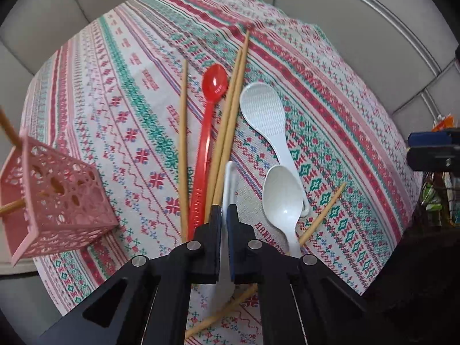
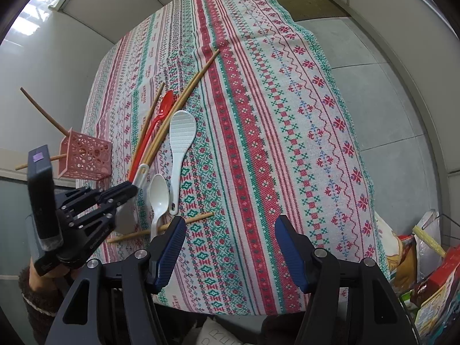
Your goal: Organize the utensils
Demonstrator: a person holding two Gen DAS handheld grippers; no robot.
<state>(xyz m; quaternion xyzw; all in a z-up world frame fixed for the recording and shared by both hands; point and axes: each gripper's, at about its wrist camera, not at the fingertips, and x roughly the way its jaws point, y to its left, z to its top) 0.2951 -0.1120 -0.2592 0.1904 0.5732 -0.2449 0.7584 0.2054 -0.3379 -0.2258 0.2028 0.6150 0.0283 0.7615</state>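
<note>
Clamping white spoon handle (image 1: 230, 184), left gripper (image 1: 224, 215) jaws fully closed on it amid utensil pile near pink basket (image 1: 61, 201). Right gripper (image 2: 227, 230) open, empty, over tablecloth (image 2: 287, 143). Risk: thin handle pivoting, slipping; lift snagging adjacent chopsticks (image 1: 230, 109).

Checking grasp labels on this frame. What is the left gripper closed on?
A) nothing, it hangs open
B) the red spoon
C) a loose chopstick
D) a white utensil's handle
D: the left gripper has its jaws pinched on the white utensil handle that sticks out between them, while the red spoon lies beside it on the tablecloth, ungripped.
</note>
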